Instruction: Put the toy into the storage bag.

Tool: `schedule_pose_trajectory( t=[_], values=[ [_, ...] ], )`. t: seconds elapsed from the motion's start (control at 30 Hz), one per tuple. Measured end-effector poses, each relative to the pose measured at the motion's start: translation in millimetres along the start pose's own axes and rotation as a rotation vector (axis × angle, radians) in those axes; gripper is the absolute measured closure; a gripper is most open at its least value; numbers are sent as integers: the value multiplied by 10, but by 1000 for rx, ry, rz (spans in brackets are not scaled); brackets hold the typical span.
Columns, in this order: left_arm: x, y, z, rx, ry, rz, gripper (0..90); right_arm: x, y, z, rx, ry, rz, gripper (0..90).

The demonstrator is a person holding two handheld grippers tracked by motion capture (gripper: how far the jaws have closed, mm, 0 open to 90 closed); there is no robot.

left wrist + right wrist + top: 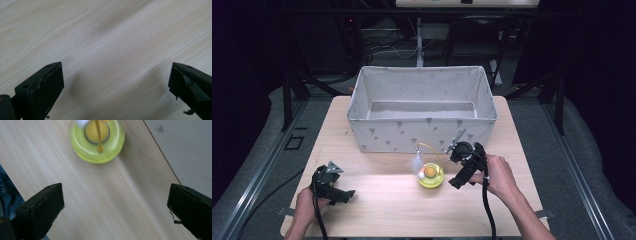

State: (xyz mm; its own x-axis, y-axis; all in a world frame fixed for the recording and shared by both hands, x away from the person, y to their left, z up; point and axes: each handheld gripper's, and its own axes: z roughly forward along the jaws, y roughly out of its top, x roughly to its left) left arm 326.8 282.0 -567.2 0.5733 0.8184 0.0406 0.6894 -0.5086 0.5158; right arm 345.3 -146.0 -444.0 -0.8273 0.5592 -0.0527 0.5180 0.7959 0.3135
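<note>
- Left tongs point(343, 194), jaws spread wide and holding nothing, hover low over bare wood at the tabletop's point(377, 210) near left corner, gripped by the person's left hand point(307, 204).
- Right tongs point(455, 183), jaws equally wide apart and empty, point toward a yellow-green glass dish point(431, 175) just beside them at mid-table; the right hand point(498, 175) holds them.
- Beyond the dish, a grey fabric storage box point(422, 131) with small printed marks stands open at the far edge.

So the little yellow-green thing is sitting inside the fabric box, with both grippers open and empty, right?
Not quite: the yellow-green thing sits on the wooden table in front of the fabric box, as the high view shows. Both the left gripper and right gripper are open and empty.
</note>
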Motion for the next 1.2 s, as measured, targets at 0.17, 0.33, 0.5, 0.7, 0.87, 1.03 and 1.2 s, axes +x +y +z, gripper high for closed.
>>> schedule_pose_trajectory(
  t=[0.17,0.33,0.5,0.7,0.87,1.03,1.2],
  values=[
    [7,1,8,4,-3,0,2,82,207,-56,-29,18,-45,6],
    [9,1,7,5,-2,2,2,128,370,-139,-55,17,-76,131],
    [8,-4,5,2,2,1,2,180,551,-233,-60,4,-119,383],
    [10,-2,5,6,-5,3,2,179,655,-300,-31,-16,-159,624],
    [12,-3,7,9,-5,3,2,192,694,-304,16,-16,-188,749],
    [9,-1,9,10,-6,6,2,199,735,-279,52,-10,-208,825],
    [10,-2,10,10,-5,6,2,209,780,-280,77,-4,-227,881]
  ],
)
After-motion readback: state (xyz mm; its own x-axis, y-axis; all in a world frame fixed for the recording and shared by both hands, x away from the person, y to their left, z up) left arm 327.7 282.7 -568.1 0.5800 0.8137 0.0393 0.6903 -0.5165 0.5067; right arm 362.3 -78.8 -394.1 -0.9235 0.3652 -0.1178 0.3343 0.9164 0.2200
